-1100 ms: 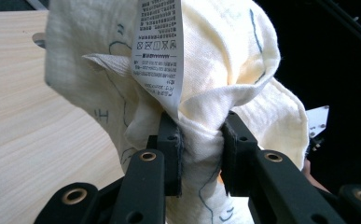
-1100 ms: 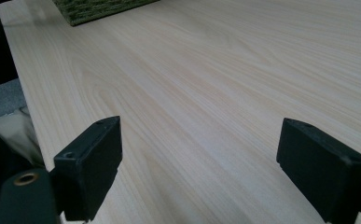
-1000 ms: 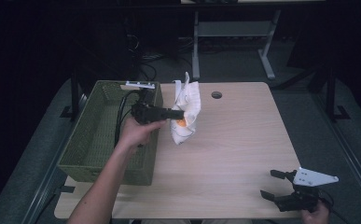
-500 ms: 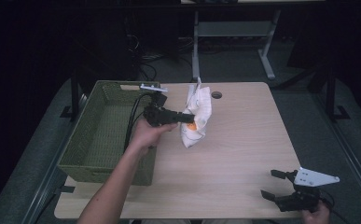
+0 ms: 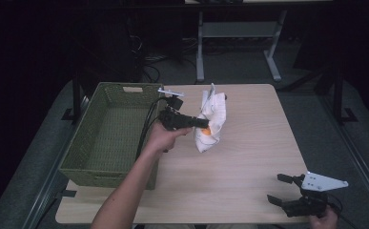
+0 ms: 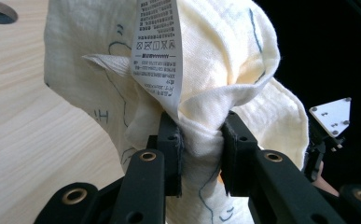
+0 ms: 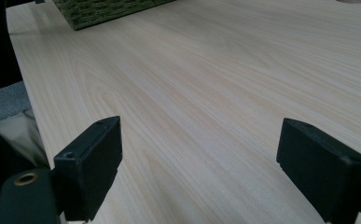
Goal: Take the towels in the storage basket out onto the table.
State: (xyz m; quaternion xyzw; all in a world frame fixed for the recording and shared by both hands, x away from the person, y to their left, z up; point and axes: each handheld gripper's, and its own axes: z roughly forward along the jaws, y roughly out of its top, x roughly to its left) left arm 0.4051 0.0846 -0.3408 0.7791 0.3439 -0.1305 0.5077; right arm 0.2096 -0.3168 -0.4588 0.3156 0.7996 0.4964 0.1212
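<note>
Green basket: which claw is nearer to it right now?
Left. The left claw holds a white cloth just beside the green basket; the right claw sits open at the table's near right corner.

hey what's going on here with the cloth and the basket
A person works at a light wooden table with a hand-held gripper in each hand. The left hand-held gripper is clamped on a bunched cream printed cloth with a care label, holding it up beside the green woven basket. The right hand-held gripper sits open near the table's front edge, holding nothing.
</note>
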